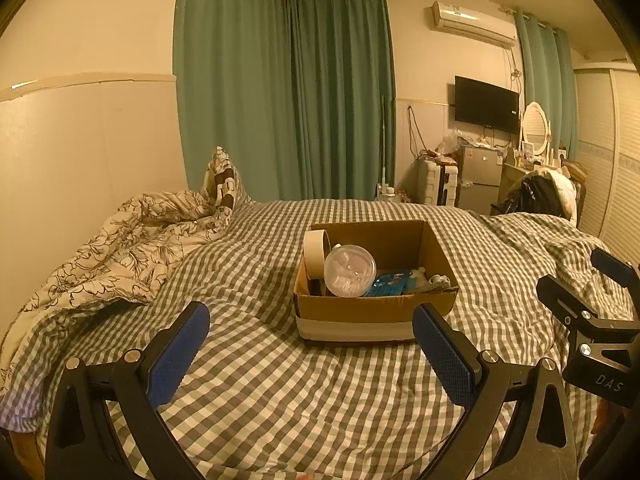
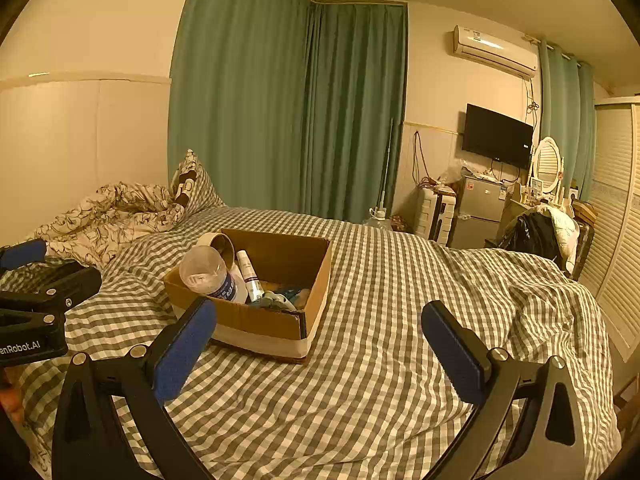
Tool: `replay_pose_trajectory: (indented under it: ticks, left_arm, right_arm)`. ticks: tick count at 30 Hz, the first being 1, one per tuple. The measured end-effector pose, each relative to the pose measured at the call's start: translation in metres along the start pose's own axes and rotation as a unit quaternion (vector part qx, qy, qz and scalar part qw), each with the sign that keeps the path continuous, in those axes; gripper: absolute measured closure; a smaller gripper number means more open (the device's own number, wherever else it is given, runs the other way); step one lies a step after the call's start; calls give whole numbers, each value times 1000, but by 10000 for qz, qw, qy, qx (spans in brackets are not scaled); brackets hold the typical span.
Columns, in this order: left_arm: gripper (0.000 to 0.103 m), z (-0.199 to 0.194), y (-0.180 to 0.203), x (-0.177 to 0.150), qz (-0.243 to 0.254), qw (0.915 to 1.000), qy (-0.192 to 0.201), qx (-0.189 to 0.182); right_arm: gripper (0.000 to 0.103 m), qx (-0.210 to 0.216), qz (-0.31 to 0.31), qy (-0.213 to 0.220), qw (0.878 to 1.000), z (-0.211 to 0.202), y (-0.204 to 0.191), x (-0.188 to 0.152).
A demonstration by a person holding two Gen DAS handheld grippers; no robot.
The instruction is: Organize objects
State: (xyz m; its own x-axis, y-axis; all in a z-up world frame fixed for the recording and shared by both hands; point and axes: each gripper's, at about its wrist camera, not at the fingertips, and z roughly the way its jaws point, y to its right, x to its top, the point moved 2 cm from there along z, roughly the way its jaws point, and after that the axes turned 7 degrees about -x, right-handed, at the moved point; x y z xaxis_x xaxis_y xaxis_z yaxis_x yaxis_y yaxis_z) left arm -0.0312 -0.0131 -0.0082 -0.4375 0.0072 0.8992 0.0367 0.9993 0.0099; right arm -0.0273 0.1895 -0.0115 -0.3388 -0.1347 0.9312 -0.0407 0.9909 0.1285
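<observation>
Checked bed (image 1: 280, 380) | cardboard box (image 1: 376, 308) contents half-hidden | both claws empty

Jar (image 1: 349, 270) in box (image 1: 372, 307) on bed (image 1: 280, 392)

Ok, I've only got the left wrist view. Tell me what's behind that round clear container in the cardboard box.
Observer: A white tube with a printed label leans upright just right of the clear container, inside the cardboard box.
Operator: Describe the container's side. I only see its round end.
Observer: It is tilted, with a blue label wrapped round its lower part.
Operator: Report the right gripper.
Observer: The right gripper has its jaws wide open with nothing between them. It is held over the checked bedspread, on the near side of the box.
</observation>
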Motion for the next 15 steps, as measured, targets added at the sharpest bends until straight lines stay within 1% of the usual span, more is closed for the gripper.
replay_pose_trajectory:
  ticks: [15]
  left_arm:
    - [0, 4, -2, -2, -8, 9999, -95, 32]
  right_arm:
    - [0, -1, 12, -63, 10000, 1, 0, -2]
